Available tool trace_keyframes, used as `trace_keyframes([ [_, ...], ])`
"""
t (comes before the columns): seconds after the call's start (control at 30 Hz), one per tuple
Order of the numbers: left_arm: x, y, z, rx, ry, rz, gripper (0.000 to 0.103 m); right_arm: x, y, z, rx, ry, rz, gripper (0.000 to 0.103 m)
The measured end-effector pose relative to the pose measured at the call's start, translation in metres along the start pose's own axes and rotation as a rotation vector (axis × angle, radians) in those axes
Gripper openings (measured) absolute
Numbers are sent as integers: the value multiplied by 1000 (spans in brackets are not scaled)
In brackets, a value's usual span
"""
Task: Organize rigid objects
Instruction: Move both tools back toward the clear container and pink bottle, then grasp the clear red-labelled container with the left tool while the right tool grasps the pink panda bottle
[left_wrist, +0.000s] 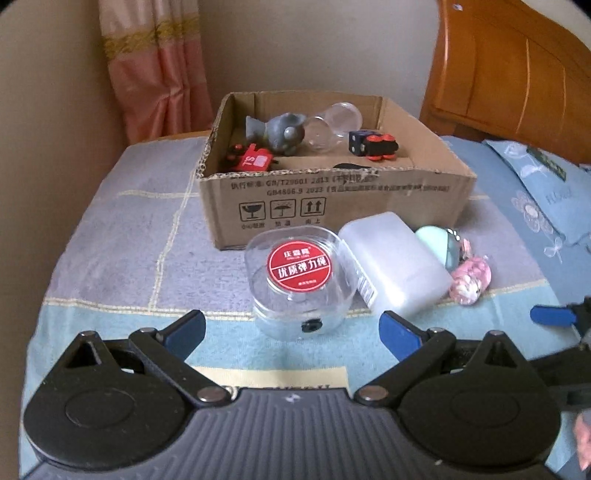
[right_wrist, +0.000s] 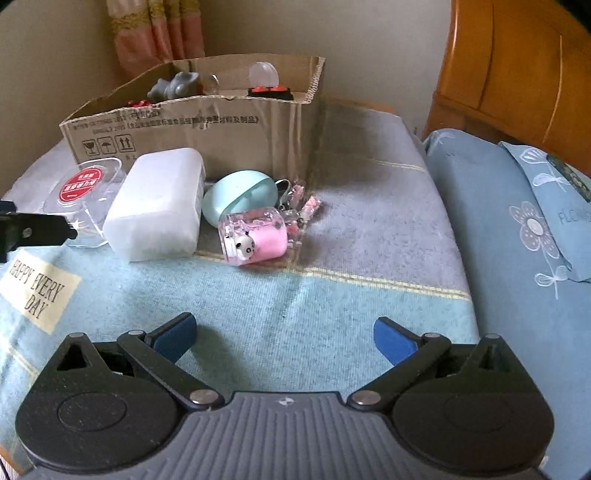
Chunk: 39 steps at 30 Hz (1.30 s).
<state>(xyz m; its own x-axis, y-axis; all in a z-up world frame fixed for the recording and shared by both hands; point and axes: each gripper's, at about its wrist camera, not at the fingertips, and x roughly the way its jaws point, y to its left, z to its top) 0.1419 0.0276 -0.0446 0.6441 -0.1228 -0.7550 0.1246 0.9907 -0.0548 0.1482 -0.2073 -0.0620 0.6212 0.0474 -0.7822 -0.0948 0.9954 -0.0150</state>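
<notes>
Both the left gripper (left_wrist: 291, 330) and the right gripper (right_wrist: 284, 334) hold their blue padded fingers spread wide and grasp nothing. Just beyond the left one a clear round-cornered plastic case (left_wrist: 299, 275) with a red round label lies on the woven blanket (right_wrist: 295, 314), touching a frosted white plastic box (right_wrist: 157, 206). Beside them lie a smooth mint oval shell (right_wrist: 240, 195) and a pink glittery bottle charm (right_wrist: 258, 236), all in front of the corrugated cardboard box (left_wrist: 332, 199) with a grey figurine (left_wrist: 282, 133) inside.

Round case (left_wrist: 301, 273), lidded box (left_wrist: 391, 264) and egg-shaped case (right_wrist: 240, 197) side by side before the carton (left_wrist: 332, 199)
</notes>
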Motion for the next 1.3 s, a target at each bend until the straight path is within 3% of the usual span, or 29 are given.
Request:
trace_keyframes([
  [0.4,29,-2,12,-31,9,19,100,11,-9,11,-47,-51,41,103],
  [0.83,49,12,15,-90,28,4,100,32,-11,32,-18,-99,18,103],
  [1.07,43,17,12,-62,-4,66,100,30,-30,28,26,-103,-21,103],
  [1.3,57,17,11,-73,13,74,100,31,-29,26,31,-112,-30,103],
])
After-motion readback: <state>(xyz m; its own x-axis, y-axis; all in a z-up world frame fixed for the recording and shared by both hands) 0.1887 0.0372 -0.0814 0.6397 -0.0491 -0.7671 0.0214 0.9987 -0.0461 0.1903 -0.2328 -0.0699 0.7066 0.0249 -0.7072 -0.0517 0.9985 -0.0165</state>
